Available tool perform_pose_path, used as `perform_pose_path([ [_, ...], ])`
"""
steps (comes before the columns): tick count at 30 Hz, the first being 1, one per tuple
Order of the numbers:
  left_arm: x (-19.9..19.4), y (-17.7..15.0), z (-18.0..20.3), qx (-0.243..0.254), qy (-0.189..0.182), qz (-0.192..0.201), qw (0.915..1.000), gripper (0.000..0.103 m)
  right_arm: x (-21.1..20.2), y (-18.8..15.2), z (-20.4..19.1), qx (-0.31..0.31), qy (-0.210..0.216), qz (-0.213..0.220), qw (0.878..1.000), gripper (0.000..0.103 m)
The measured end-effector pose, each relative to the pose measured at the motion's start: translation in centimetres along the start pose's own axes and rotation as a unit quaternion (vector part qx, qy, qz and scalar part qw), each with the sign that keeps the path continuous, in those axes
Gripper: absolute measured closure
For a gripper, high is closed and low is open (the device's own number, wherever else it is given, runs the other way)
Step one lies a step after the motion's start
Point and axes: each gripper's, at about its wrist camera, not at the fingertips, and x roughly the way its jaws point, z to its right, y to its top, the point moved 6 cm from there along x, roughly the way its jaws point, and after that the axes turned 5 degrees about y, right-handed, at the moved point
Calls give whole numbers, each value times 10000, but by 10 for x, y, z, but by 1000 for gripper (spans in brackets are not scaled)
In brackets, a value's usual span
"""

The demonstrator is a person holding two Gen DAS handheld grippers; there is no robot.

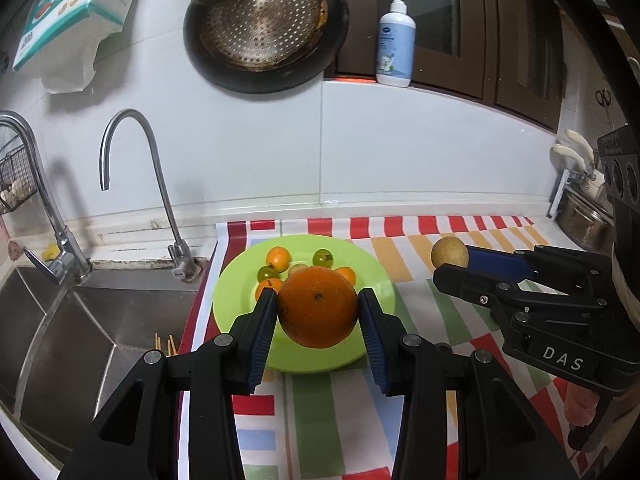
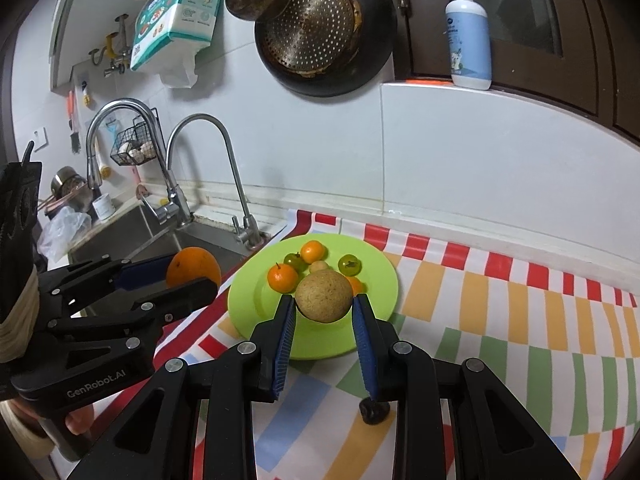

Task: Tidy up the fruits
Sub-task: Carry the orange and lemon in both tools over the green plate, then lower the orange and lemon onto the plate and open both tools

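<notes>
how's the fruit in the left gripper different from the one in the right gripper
The orange in the left gripper is deep orange; the round tan fruit in the right gripper is dull yellow-brown and speckled. The orange looks larger, so the left gripper's fingers are spread wider. Both are round, gripped at the sides and held over or near the green plate.

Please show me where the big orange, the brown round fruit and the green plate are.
big orange (image 1: 318, 312), left wrist view, front skin.
brown round fruit (image 2: 324, 296), right wrist view, front skin.
green plate (image 2: 376, 276), right wrist view, bare right rim.
</notes>
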Motion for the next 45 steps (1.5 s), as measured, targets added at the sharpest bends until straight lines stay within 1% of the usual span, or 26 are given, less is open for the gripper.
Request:
perform_pose_path([
  [12, 43, -5, -15, -123, 21, -284, 9995, 62, 46, 3, 7, -105, 84, -385, 9992, 73],
  [18, 68, -9, -19, -130, -4, -476, 9988, 62, 79, -2, 16, -112, 148, -739, 9971, 73],
  [22, 85, -15, -23, -173, -48, -676, 9976, 62, 101, -5, 19, -107, 250, -1011, 9945, 73],
  [29, 104, -22, -27, -195, -111, -884, 9958, 62, 126, -10, 22, -23, 355, -1259, 9914, 72],
  [34, 106, -22, -27, -134, -90, -924, 9956, 61, 132, -10, 22, 3, 356, -1266, 9913, 72],
  [35, 106, -22, -28, -147, -85, -921, 9956, 56, 132, -10, 22, -8, 321, -1241, 9917, 71],
  [36, 105, -21, -29, -163, -49, -890, 9959, 52, 130, -9, 23, -4, 291, -1213, 9922, 67],
  [37, 102, -20, -29, -168, -7, -844, 9963, 51, 128, -8, 23, 8, 270, -1182, 9926, 65],
  [45, 72, -12, -22, -99, 104, -655, 9977, 46, 95, -3, 24, -12, 30, -869, 9962, 65],
])
